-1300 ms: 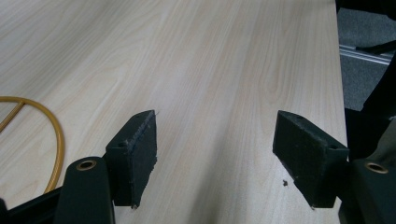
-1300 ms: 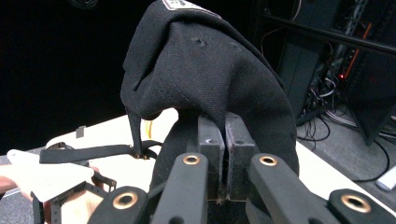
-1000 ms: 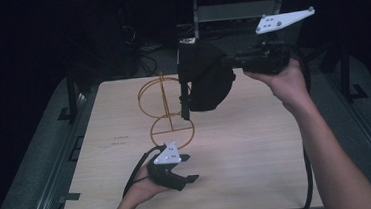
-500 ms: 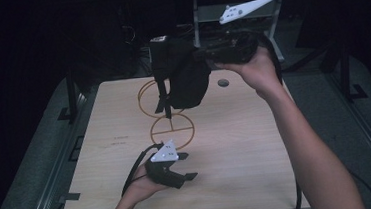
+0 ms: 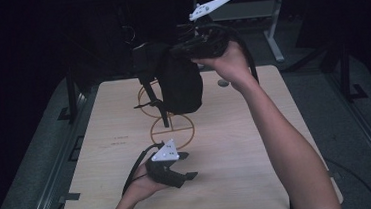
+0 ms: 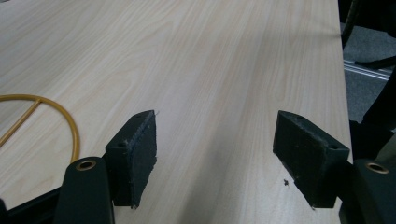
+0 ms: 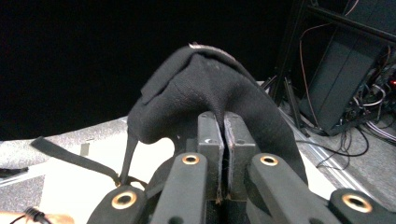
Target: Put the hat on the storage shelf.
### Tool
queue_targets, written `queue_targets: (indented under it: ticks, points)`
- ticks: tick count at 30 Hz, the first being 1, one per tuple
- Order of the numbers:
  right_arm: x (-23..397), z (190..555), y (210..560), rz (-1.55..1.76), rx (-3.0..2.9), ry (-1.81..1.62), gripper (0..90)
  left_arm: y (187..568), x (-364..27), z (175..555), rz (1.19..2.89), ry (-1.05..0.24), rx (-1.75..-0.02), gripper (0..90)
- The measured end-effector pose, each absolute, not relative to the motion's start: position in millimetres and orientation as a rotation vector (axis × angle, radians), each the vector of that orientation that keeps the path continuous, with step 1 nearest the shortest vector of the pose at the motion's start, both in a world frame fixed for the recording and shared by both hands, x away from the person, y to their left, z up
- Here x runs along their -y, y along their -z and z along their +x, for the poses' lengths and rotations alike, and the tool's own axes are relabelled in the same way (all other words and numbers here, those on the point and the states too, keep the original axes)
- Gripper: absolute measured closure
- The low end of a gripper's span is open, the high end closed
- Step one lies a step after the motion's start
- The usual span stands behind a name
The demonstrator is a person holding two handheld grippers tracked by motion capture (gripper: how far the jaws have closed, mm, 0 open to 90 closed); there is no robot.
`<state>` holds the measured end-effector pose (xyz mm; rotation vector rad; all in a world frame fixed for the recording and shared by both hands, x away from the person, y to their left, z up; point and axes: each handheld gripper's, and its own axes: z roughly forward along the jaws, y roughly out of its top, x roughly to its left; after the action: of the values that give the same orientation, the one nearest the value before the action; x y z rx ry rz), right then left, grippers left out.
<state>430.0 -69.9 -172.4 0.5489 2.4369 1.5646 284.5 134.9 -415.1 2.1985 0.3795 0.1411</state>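
Left gripper (image 5: 177, 166) rests low near the front edge of the light wood surface (image 5: 237, 150), jaws wide apart with bare wood between them, just in front of the yellow double-circle marking (image 5: 171, 130). Right gripper (image 5: 181, 48) raised over the far side, jaws pressed together on a fold of a black fabric bag (image 5: 179, 85). Bag hangs in the air above the marking, straps (image 5: 150, 94) dangling, off the surface.
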Motion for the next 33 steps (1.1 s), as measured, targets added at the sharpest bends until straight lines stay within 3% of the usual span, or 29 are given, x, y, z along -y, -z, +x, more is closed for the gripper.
queue_targets:
  ticks: [13, 14, 16, 17, 22, 33]
  points:
    - [14.7, 457.9, 195.3, 0.587, -2.496, -1.534, 85.6, 415.7, -135.4, 282.0, 2.209, -0.132, -0.376, 30.2]
    - [11.1, 459.7, 197.8, 0.588, -2.489, -1.538, 80.3, 416.2, -134.7, 281.8, 2.209, -0.126, -0.375, 30.2]
    - [5.3, 462.2, 202.1, 0.623, -2.468, -1.537, 55.8, 417.3, -133.9, 281.0, 2.212, -0.128, -0.372, 30.1]
    - [3.9, 463.8, 204.0, 0.65, -2.491, -1.543, 51.9, 418.1, -133.3, 280.5, 2.212, -0.127, -0.37, 30.1]
    - [11.7, 462.2, 208.5, 0.696, -2.5, -1.547, 44.8, 417.7, -132.0, 278.5, 2.221, -0.135, -0.364, 29.8]
    - [38.4, 459.1, 212.0, 0.725, -2.483, -1.569, 39.0, 418.0, -132.7, 279.5, 2.23, -0.151, -0.367, 29.4]
